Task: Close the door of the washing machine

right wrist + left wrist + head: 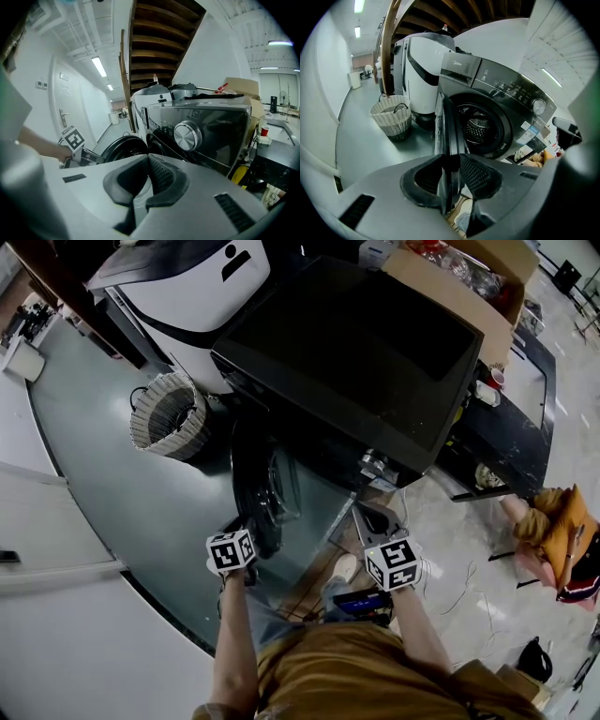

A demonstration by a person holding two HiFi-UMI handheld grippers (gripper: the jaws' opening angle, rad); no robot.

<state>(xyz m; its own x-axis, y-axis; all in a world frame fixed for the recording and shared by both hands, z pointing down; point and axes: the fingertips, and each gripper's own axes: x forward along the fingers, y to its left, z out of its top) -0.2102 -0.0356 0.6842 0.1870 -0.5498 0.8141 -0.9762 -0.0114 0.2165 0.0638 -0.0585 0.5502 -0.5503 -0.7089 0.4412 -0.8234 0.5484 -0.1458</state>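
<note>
The dark washing machine stands with its round door swung open toward me. In the left gripper view the door shows edge-on, with the drum opening to its right. My left gripper has a pad on each side of the door's edge and is shut on it. In the head view the left gripper is at the door's near rim. My right gripper hovers before the machine's front right, shut and holding nothing. In the right gripper view it faces the control knob.
A wicker basket sits on the floor left of the machine, beside a white appliance. A cardboard box and a black table are to the right. A person in orange is low at the right.
</note>
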